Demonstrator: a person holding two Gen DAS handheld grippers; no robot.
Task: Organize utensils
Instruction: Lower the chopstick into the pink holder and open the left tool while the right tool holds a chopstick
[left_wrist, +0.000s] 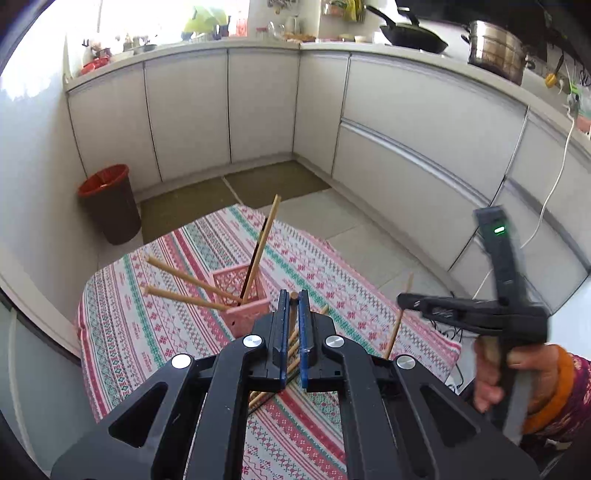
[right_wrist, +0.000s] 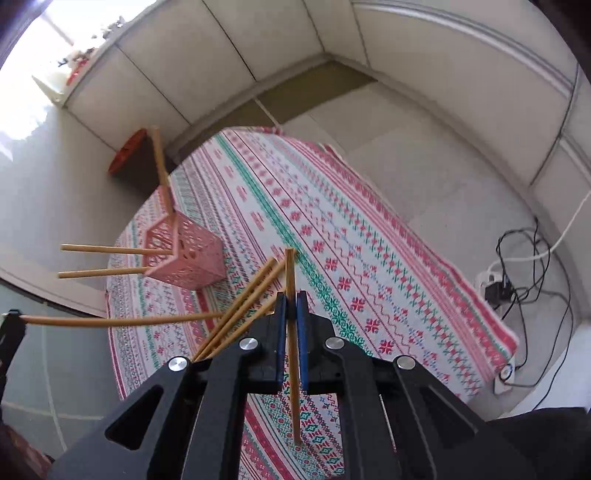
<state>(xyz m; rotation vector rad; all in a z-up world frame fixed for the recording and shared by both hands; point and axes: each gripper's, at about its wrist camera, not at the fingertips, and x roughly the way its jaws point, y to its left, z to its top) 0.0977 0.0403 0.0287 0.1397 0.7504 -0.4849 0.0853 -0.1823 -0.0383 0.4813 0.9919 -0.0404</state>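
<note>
A pink lattice basket (left_wrist: 242, 295) stands on the patterned tablecloth (left_wrist: 147, 332) and holds several wooden chopsticks (left_wrist: 184, 277). It also shows in the right wrist view (right_wrist: 184, 254). My left gripper (left_wrist: 293, 295) is shut on a chopstick (left_wrist: 293, 325), just right of the basket. More loose chopsticks (right_wrist: 243, 306) lie on the cloth under it. My right gripper (right_wrist: 291, 295) is shut on a chopstick (right_wrist: 291, 350), held above the cloth right of the basket. The left gripper's chopstick (right_wrist: 129, 320) crosses the right wrist view from the left.
A red-rimmed bin (left_wrist: 110, 203) stands on the floor beyond the table's left corner. White cabinets (left_wrist: 258, 110) ring the room, with a wok (left_wrist: 413, 37) and a steel pot (left_wrist: 496, 50) on the counter. Cables and a power strip (right_wrist: 517, 280) lie on the floor to the right.
</note>
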